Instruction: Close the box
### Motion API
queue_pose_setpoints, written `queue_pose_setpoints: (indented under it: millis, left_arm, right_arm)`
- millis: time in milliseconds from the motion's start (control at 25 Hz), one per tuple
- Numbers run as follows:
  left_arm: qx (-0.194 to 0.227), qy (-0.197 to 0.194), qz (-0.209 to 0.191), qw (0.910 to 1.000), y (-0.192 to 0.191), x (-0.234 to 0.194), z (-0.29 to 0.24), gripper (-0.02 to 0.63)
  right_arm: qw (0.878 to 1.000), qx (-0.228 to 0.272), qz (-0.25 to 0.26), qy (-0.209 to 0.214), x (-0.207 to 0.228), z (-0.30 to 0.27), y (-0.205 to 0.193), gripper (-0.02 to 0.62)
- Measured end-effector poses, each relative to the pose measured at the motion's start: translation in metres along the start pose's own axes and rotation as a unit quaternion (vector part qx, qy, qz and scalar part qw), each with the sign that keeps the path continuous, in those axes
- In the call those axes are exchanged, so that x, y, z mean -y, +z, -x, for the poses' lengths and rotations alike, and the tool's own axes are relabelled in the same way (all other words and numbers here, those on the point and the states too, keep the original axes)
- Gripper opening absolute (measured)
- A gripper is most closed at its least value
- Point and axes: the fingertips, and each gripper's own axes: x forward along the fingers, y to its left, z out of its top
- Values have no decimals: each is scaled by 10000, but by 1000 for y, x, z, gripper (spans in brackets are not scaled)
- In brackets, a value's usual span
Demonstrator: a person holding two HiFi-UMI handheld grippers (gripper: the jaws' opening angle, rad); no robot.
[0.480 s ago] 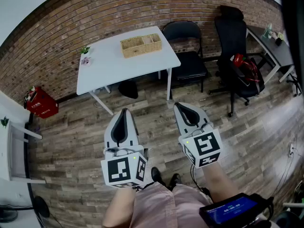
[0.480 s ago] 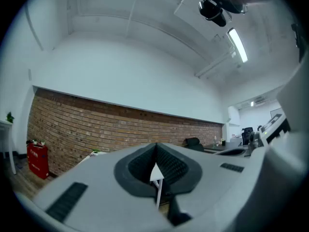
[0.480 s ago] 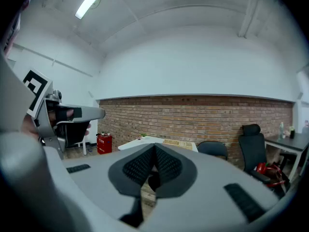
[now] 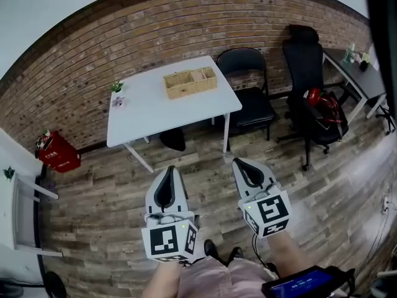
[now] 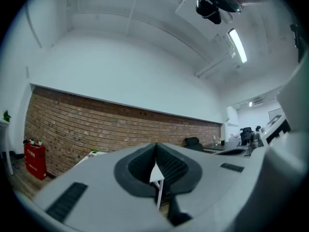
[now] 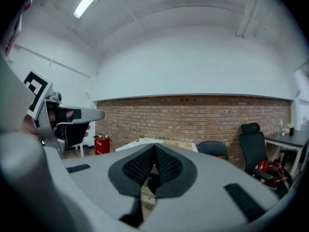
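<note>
1. Box (image 4: 190, 82): wicker, oblong, showing two compartments from above. It is sitting on the white table (image 4: 155, 113) near the far right corner, with its long side running along the far edge.
2. Small potted plant (image 4: 116, 87): standing at the table's far left corner, well apart from the box.
3. Left tongs (image 4: 169, 176): hovering over the wooden floor (image 4: 105, 216) in front of the table's near edge, well apart from the box. They are pointing toward the table. The jaws are pressing together, with nothing lying between them.
4. Right tongs (image 4: 243, 168): hovering beside the left tongs, over the floor and off the table's near right corner. The jaws are likewise pressing together and gripping nothing.
5. Black folding chair (image 4: 248, 79): standing just beside the table's right edge, backing onto the brick wall (image 4: 93, 42).
6. Black office chair (image 4: 307, 73): standing to the right of the folding chair and carrying a red bag (image 4: 322, 101) on its seat.
7. Red container (image 4: 57, 154): sitting on the floor by the brick wall, to the left of the table.
8. Dark object (image 4: 172, 138): lying on the floor under the table; what it is cannot be told.
9. Person's shoes (image 4: 220, 250): showing at the lower edge of the head view, behind the two tongs.
10. Device with a blue screen (image 4: 304, 284): glowing at the lower right of the head view.
</note>
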Motion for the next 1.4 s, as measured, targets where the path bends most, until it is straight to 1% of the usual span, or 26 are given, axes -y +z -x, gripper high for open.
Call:
queue_pose_setpoints:
  millis: [80, 120, 160, 200, 400, 720, 960, 1200, 1400]
  left_arm:
    - [126, -51, 40, 9999, 4, -7, -4, 14]
    - [178, -99, 49, 9998, 6, -10, -5, 43]
    - [203, -149, 44, 9997, 7, -14, -7, 101]
    - [204, -183, 27, 9996, 8, -17, -8, 123]
    - [112, -173, 22, 9998, 2, -41, -15, 127]
    - [-207, -187, 87, 9996, -25, -59, -53, 127]
    - [-451, -192, 121, 9987, -47, -59, -100, 127]
    - [-683, -93, 82, 9976, -66, -62, -160, 127]
    - [-703, 36, -21, 9975, -65, -55, -206, 127]
  right_arm:
    - [9998, 113, -149, -43, 2, -6, 3, 2]
    - [9997, 132, -195, -22, 2, -9, 4, 60]
    - [9997, 135, -212, 6, 0, -12, 5, 147]
    - [9997, 140, -206, 13, -1, -15, 6, 155]
    - [9998, 165, -117, -80, -6, -31, 11, 135]
    - [9998, -67, -133, -99, 6, -67, -2, 121]
    - [9995, -228, -202, -112, 39, -105, -18, 115]
    - [9990, -340, -286, 44, 81, -158, -31, 110]
    - [9985, -370, -364, 199, 114, -189, -31, 104]
